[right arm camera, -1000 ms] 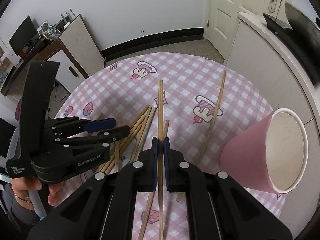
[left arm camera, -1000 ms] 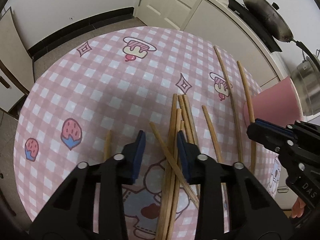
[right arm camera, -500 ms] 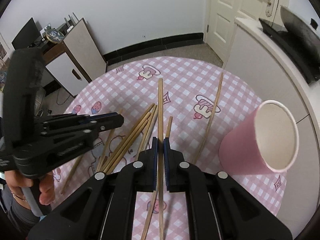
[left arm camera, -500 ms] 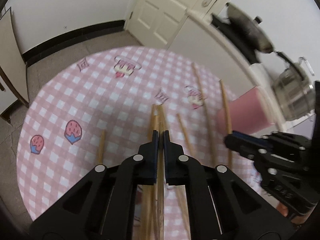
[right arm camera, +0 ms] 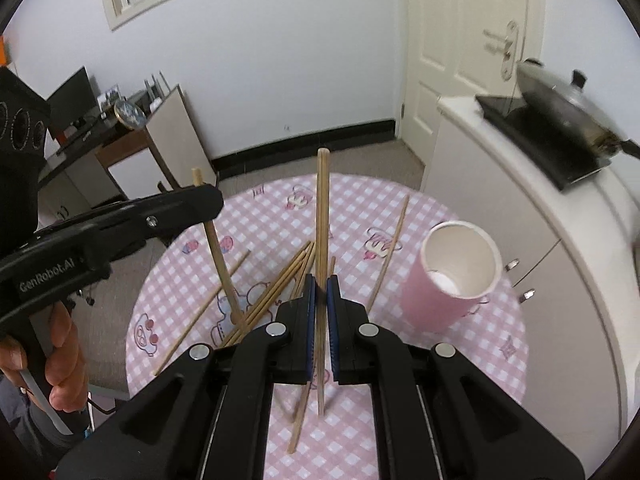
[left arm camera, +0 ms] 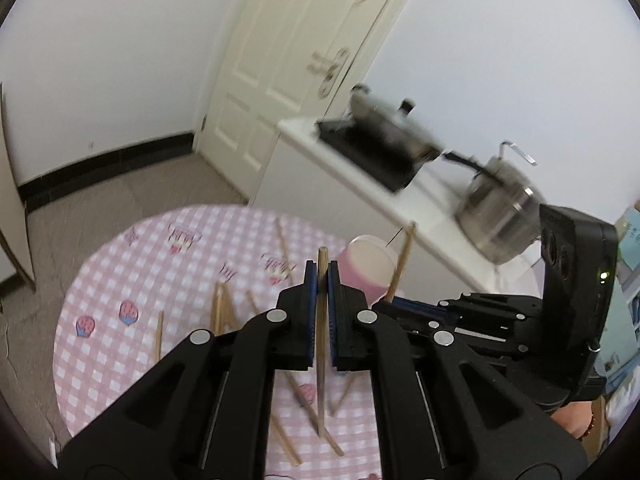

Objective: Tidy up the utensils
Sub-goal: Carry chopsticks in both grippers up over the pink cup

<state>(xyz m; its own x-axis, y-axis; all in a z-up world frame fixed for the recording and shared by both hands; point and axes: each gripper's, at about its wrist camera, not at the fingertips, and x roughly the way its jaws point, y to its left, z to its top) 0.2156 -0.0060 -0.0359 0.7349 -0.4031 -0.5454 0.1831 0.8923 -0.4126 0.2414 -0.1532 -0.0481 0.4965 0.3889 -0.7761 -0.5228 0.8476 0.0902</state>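
My left gripper (left arm camera: 321,276) is shut on a wooden chopstick (left arm camera: 321,344) and holds it lifted above the table; the same chopstick (right arm camera: 218,248) hangs tilted from the gripper in the right wrist view. My right gripper (right arm camera: 320,284) is shut on another chopstick (right arm camera: 322,216), held upright above the table. The pink paper cup (right arm camera: 454,276) stands upright on the right of the table, empty; it also shows in the left wrist view (left arm camera: 366,266). Several loose chopsticks (right arm camera: 276,284) lie in a pile on the pink checked tablecloth (right arm camera: 420,360).
One long chopstick (right arm camera: 390,250) lies left of the cup. A white counter (right arm camera: 560,216) with a black cooktop, a pan and a steel pot (left arm camera: 498,204) borders the table on the right. A door (right arm camera: 460,48) and a desk (right arm camera: 100,148) stand beyond.
Both grippers have lifted their chopsticks off the table and tipped them upright. The left gripper, open a second ago, closed on its chopstick and rose. The cup now stands upright.
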